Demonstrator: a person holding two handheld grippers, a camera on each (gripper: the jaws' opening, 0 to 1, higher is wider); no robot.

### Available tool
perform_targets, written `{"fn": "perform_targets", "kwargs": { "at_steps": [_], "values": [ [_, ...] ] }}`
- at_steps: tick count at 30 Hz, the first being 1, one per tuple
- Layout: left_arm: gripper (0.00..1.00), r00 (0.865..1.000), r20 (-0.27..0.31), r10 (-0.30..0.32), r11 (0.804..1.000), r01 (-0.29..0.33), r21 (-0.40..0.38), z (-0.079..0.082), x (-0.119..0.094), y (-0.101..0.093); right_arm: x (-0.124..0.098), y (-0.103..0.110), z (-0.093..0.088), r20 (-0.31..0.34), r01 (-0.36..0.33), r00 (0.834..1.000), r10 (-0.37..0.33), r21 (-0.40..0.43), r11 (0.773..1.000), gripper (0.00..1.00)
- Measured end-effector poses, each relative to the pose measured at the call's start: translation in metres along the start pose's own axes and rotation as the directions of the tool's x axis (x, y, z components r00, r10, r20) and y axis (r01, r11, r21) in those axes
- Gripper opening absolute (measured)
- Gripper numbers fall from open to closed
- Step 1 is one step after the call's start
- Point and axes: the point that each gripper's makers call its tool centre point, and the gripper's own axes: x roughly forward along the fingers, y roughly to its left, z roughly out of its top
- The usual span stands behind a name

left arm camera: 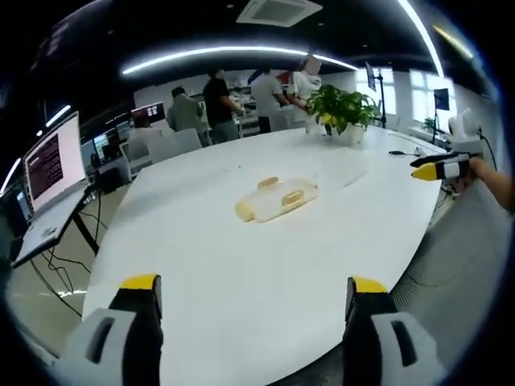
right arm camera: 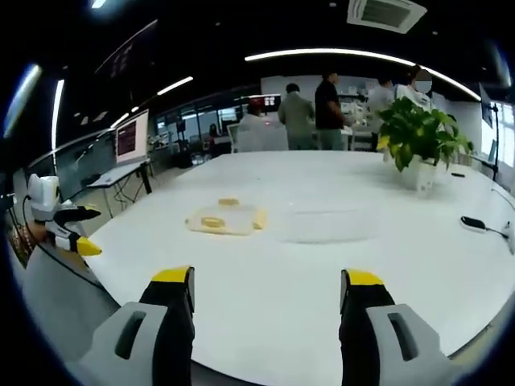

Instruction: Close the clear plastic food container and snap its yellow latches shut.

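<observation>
potted plant point(right arm camera: 420, 138) on white table point(right arm camera: 322, 265), people point(right arm camera: 312, 117) behind.

Clear plastic container point(left arm camera: 278, 199) w/ yellow latches point(left arm camera: 268, 182) lies flat on white table point(left arm camera: 241, 281), mid-surface, well apart from both grippers. In right gripper view it point(right arm camera: 226, 219) sits left of centre.

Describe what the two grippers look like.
Both grippers, left and right, have two dark jaws with yellow tips and grey housings lower down. Seen from the other's view, each shows a yellow-tipped dark jaw on a white body.
</observation>
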Motion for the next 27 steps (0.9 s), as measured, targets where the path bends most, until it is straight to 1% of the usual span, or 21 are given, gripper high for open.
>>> {"fn": "perform_targets", "kwargs": {
  "at_steps": [2, 4, 5, 6, 7, 8, 9, 10, 12, 13, 15, 17, 19, 20, 21, 24, 27],
  "values": [
    [0.93, 1.0, 0.019, -0.02, 1.0, 0.021, -0.02, 0.003, 0.0, 0.0, 0.001, -0.001, -0.001, -0.011, -0.005, 1.0, 0.005, 0.012, 1.0, 0.71],
    [0.95, 0.999, 0.012, -0.032, 0.999, 0.032, -0.013, 0.004, 0.002, 0.001, 0.002, 0.001, 0.0, -0.003, -0.028, 1.0, 0.028, 0.039, 0.999, 0.72],
    [0.96, 0.999, 0.005, -0.032, 0.999, 0.032, -0.002, 0.006, 0.004, 0.004, 0.003, 0.006, 0.001, 0.003, -0.067, 0.998, 0.067, 0.074, 0.995, 0.74],
    [0.97, 1.0, -0.003, -0.029, 0.999, 0.03, 0.02, 0.007, 0.005, 0.007, 0.004, 0.008, 0.001, 0.005, -0.088, 0.996, 0.088, 0.101, 0.991, 0.76],
    [0.98, 1.0, -0.012, -0.023, 0.999, 0.023, 0.044, 0.009, 0.007, 0.011, 0.006, 0.006, 0.001, 0.005, -0.105, 0.994, 0.105, 0.123, 0.987, 0.79],
    [0.97, 1.0, -0.015, -0.027, 0.998, 0.028, 0.062, 0.011, 0.009, 0.012, 0.006, 0.002, 0.003, 0.012, -0.102, 0.995, 0.101, 0.11, 0.989, 0.81],
    [0.98, 0.999, -0.012, -0.046, 0.995, 0.047, 0.084, 0.017, 0.012, 0.013, 0.007, 0.002, 0.008, 0.032, -0.105, 0.994, 0.103, 0.093, 0.99, 0.81],
    [0.98, 0.999, -0.005, -0.043, 0.995, 0.043, 0.089, 0.021, 0.015, 0.015, 0.008, 0.002, 0.011, 0.039, -0.106, 0.994, 0.103, 0.079, 0.991, 0.8],
    [0.99, 0.999, 0.0, -0.042, 0.992, 0.041, 0.12, 0.03, 0.022, 0.02, 0.011, -0.002, 0.019, 0.045, -0.094, 0.995, 0.093, 0.02, 0.995, 0.79],
    [0.99, 0.999, -0.001, -0.049, 0.988, 0.049, 0.146, 0.035, 0.026, 0.022, 0.014, -0.003, 0.024, 0.039, -0.092, 0.995, 0.093, -0.011, 0.996, 0.8],
    [0.99, 0.998, -0.004, -0.059, 0.979, 0.058, 0.194, 0.042, 0.031, 0.022, 0.018, -0.005, 0.033, 0.045, -0.095, 0.994, 0.096, -0.04, 0.995, 0.8],
    [0.99, 0.999, -0.018, -0.046, 0.963, 0.05, 0.265, 0.048, 0.038, 0.028, 0.022, -0.009, 0.044, 0.048, -0.091, 0.994, 0.095, -0.083, 0.992, 0.8],
    [0.99, 0.999, -0.005, -0.043, 0.945, 0.042, 0.324, 0.058, 0.045, 0.033, 0.028, -0.017, 0.052, 0.036, -0.067, 0.997, 0.073, -0.149, 0.987, 0.8],
    [0.99, 0.999, 0.004, -0.045, 0.936, 0.041, 0.348, 0.064, 0.049, 0.036, 0.032, -0.021, 0.058, 0.04, -0.058, 0.997, 0.067, -0.181, 0.982, 0.8],
    [0.99, 0.999, 0.011, -0.044, 0.933, 0.037, 0.358, 0.068, 0.051, 0.037, 0.034, -0.022, 0.062, 0.045, -0.058, 0.997, 0.067, -0.186, 0.981, 0.8],
    [0.99, 0.997, 0.07, -0.032, 0.926, 0.003, 0.377, 0.092, 0.059, 0.047, 0.043, -0.023, 0.073, 0.044, -0.07, 0.996, 0.081, -0.199, 0.977, 0.79],
    [0.99, 0.993, 0.113, -0.037, 0.918, -0.011, 0.395, 0.11, 0.064, 0.053, 0.051, -0.024, 0.084, 0.044, -0.075, 0.995, 0.088, -0.244, 0.967, 0.8]
  ]
}}
